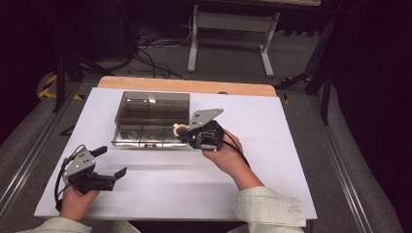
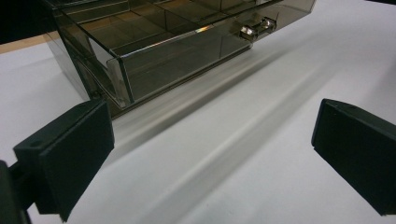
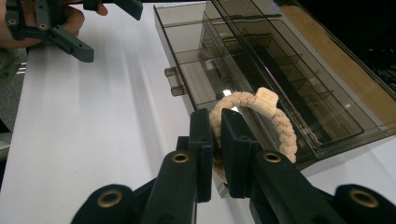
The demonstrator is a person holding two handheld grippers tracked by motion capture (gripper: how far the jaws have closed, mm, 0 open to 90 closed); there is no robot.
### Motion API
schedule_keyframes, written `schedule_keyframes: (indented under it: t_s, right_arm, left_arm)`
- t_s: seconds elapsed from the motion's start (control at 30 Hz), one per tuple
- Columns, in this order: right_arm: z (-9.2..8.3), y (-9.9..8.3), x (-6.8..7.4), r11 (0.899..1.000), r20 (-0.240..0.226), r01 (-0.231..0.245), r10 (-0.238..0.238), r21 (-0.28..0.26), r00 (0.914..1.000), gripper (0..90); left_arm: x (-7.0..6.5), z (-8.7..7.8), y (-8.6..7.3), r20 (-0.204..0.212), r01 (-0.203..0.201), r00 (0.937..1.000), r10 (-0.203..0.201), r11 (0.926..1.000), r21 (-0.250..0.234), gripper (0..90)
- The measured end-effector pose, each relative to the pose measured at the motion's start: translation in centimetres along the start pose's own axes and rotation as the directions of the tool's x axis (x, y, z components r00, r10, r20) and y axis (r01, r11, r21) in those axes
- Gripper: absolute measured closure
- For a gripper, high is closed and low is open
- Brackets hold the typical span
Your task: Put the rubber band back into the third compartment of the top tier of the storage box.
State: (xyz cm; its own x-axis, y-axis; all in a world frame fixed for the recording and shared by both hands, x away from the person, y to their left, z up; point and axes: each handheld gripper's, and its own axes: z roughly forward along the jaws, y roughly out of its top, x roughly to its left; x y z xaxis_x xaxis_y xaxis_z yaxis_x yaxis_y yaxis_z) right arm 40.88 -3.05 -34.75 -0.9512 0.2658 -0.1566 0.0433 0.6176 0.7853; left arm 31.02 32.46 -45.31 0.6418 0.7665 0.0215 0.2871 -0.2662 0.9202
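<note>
My right gripper (image 3: 215, 140) is shut on a cream braided bracelet (image 3: 275, 116) with a small square tag, held over the near right corner of a smoky clear compartment box (image 3: 261, 60). From above, that right gripper (image 1: 183, 131) and the bracelet (image 1: 177, 129) sit at the box's (image 1: 150, 116) front right corner. The box's drawer is pulled out toward me, with a clear handle (image 2: 257, 28) on its front. My left gripper (image 1: 108, 162) rests near the table's front left, open with nothing between its jaws (image 2: 210, 154), facing the box (image 2: 154, 51).
The box stands on a white board (image 1: 272, 160) over a wooden table top (image 1: 184, 85). Past the table's far edge are cables and a white stand (image 1: 233, 29) on the floor. Bare board lies between the two grippers.
</note>
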Motion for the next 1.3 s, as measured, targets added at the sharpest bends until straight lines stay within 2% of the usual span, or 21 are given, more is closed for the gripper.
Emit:
schedule_keyframes:
  t_s: [0.37,1.3]
  right_arm:
    - [1.8,-0.1,-0.7,0.999,-0.008,-0.035,0.035,-0.002,0.9993,83.5]
    - [4.0,-0.2,-1.1,0.998,-0.043,-0.048,0.050,0.040,0.9978,83.3]
  left_arm:
    - [0.0,0.0,0.0,0.002,-0.003,1.0000,0.003,1.0000,0.002,0.2]
    - [0.0,0.0,0.0,0.004,-0.005,1.0000,0.005,1.0000,0.003,0.2]
